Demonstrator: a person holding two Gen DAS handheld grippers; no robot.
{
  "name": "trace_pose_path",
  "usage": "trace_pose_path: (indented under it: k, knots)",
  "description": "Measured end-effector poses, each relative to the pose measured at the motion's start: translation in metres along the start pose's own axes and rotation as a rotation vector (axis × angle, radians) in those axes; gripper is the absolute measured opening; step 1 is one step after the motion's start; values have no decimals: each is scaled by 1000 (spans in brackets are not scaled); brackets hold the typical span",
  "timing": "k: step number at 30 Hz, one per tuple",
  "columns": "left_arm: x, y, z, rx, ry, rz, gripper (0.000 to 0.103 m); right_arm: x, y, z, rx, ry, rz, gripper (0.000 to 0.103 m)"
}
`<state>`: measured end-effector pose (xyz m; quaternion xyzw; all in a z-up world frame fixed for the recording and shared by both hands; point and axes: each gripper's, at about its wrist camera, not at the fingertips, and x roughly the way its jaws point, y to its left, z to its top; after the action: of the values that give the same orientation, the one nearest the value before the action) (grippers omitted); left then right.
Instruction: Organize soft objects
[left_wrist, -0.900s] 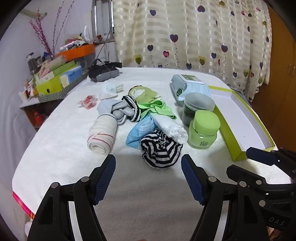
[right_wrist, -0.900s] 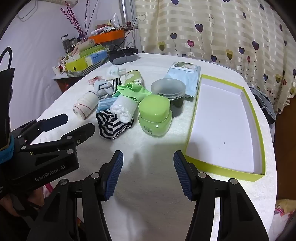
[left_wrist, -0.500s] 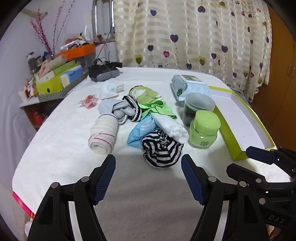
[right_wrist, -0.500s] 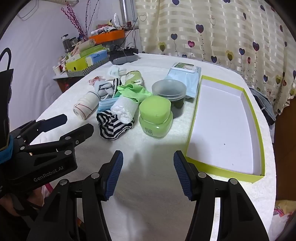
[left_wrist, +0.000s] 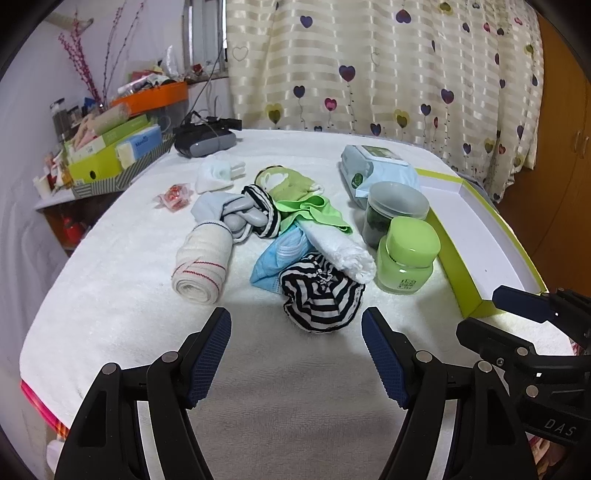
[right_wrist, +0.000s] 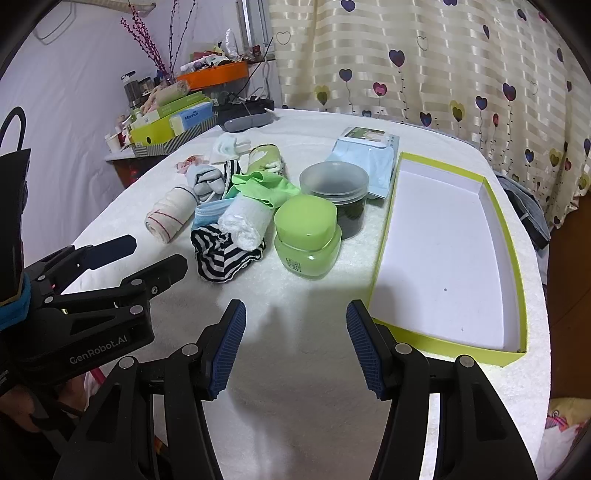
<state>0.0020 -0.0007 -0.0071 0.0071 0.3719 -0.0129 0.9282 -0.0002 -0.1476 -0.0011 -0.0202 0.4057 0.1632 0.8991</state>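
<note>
The left gripper (left_wrist: 295, 332) is held low over the white towel (left_wrist: 122, 295), its jaws spread wide and empty. It is aimed at the striped sock (left_wrist: 320, 300), which lies just ahead of the fingertips, so this item is judged to be first in line for pickup. The right gripper (right_wrist: 295, 332) is likewise spread and empty, poised over bare towel between the green jar (right_wrist: 307, 240) and the tray (right_wrist: 513, 258).

The soft items are heaped together left of the jars: the striped sock nearest, a rolled white cloth (left_wrist: 340, 253) resting partly on it, a blue face mask (left_wrist: 277, 258) tucked beneath, a green garment (left_wrist: 310, 214) behind, and a rolled bandage (left_wrist: 201, 266) lying apart to the left. The tray is placed open and empty at the right, presumably as the receiving container. The green jar and the dark jar (left_wrist: 395, 214) stand between heap and tray, so contact with them during transfer is a risk.

"GenRobot.AI" is printed on the left gripper body. "DAS" is readable on the right gripper body. Print on the green jar's label cannot be made out.
</note>
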Motion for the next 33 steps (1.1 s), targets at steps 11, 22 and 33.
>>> trace_pose_path:
  k: [11, 22, 33]
  knots:
    - [7, 7, 4, -21, 24, -12, 74, 5, 0, 1, 3, 3, 2, 58]
    - [9, 6, 5, -20, 27, -12, 74, 6, -1, 2, 4, 4, 5, 58]
    - [9, 7, 6, -24, 32, -28, 74, 10, -4, 2, 7, 5, 8, 58]
